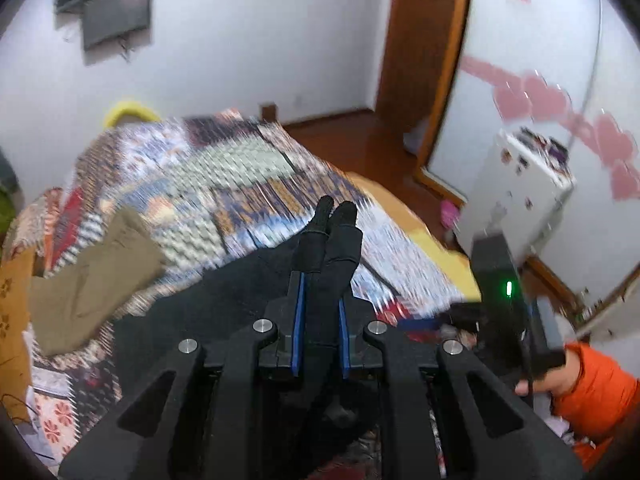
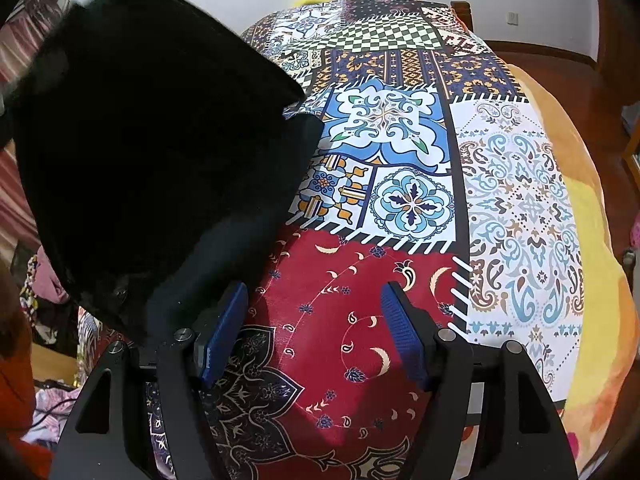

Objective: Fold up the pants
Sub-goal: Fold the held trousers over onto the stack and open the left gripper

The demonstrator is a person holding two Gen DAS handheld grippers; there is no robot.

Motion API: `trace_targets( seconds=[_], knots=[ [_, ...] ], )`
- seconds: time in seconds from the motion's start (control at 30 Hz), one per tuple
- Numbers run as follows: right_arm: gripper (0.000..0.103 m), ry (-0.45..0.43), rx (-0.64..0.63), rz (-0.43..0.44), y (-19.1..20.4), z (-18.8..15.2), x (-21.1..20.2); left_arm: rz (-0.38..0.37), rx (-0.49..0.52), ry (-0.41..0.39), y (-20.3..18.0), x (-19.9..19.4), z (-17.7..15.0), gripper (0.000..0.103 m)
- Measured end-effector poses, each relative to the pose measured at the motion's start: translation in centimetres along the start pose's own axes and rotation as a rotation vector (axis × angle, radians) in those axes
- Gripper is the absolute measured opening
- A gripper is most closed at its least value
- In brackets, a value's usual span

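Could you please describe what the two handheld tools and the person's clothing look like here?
The left tool and the right tool share one design: matte black angular frames with triangular cutouts, round silver bolt heads, and blue ribbed rubber pads lining the black fingers. A black box with a green indicator light sits on one unit. The person wears a bright orange sleeve.

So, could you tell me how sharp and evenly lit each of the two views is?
Left wrist view: the patterned bedspread and wall are smeared by motion blur, while the left gripper clamped on the black pants stays sharp. Right wrist view: crisp throughout, but the black pants read as a featureless dark mass, and the fisheye bows the bed's edge.
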State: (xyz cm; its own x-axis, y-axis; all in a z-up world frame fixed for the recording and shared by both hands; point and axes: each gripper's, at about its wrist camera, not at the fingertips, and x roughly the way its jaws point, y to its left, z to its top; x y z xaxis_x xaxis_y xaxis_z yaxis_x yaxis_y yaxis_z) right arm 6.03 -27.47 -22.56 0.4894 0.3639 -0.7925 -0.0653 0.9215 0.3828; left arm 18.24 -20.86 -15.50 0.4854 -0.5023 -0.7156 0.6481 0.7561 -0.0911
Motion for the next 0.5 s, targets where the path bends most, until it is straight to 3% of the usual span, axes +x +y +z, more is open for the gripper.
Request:
trace_targets(
  seconds=[0.17,0.37,0.47,0.5],
  knots=[
    [0.066,-0.003,-0.004,-0.008,0.1,-0.1,-0.3,-0.048,0.000,0.080,-0.8,1.1,-1.8,0.014],
    [0.066,-0.013,-0.012,-0.016,0.4,-0.1,-0.8,-0.045,0.001,0.115,-0.9,0.8,-2.8,0.014],
    [0.066,-0.027,-0.021,-0.026,0.5,0.0,-1.5,-0.056,-0.017,0.121,-0.7,0.1,-2.8,0.021],
    [0.066,-0.031,-0.023,-0.029,0.5,0.1,-1.6,-0.072,-0.024,0.117,-0.6,-0.2,-2.7,0.028]
  ],
)
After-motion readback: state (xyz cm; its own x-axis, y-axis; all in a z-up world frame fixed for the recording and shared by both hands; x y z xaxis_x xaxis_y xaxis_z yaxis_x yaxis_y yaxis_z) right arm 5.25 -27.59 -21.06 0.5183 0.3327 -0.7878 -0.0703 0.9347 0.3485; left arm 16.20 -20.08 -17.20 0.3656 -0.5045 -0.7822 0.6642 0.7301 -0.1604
